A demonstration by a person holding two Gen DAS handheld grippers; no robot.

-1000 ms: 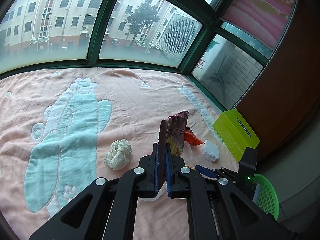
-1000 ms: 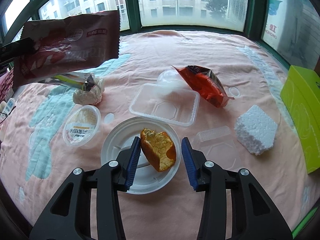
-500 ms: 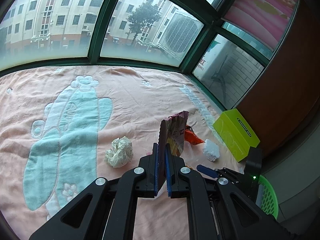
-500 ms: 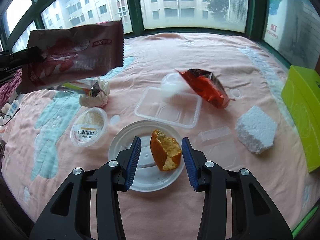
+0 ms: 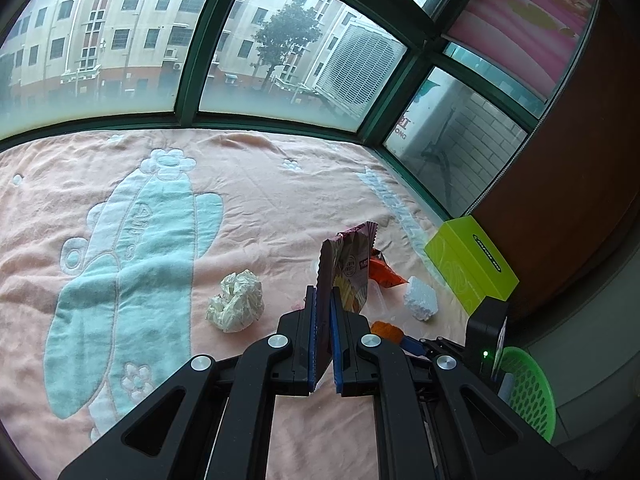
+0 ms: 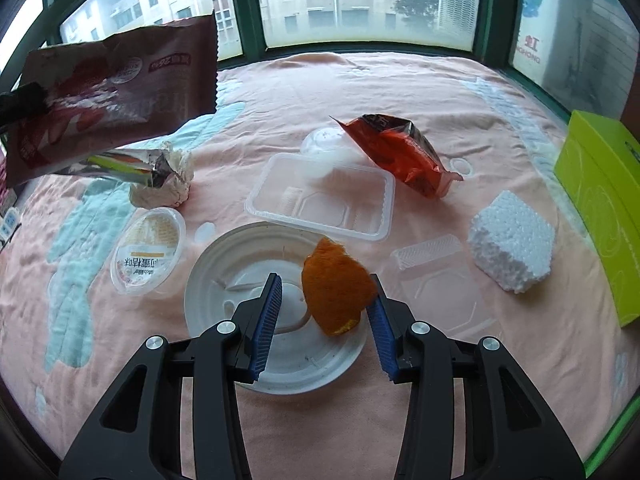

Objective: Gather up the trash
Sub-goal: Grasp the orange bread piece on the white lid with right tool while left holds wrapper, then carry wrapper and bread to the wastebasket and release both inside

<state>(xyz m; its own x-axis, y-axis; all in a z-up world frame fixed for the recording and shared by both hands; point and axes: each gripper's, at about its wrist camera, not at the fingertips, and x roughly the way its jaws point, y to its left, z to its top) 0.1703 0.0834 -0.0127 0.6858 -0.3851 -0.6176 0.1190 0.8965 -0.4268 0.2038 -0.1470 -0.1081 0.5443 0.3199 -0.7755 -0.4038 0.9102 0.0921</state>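
On the pink bed blanket [image 6: 400, 80], left hand-held gripper [image 5: 323, 312] clamped on a pink snack wrapper [image 5: 348, 264], held aloft. Right hand-held gripper [image 6: 326, 300] apart, straddling the orange peel [image 6: 336, 286] on the white plastic lid [image 6: 224, 272]. Best centred before closing, pinching peel alone, clear of the lid.

Both tools share one build. The left gripper [image 5: 324, 332] has matte black angular plastic arms with triangular cut-outs, round silver screws at the pivots, and two straight black fingers faced with blue ribbed pads [image 5: 334, 344]. The right gripper [image 6: 326, 320] shows the same black linkage, silver screw heads and blue ridged pads [image 6: 267, 322]. No sleeve or hand is visible.
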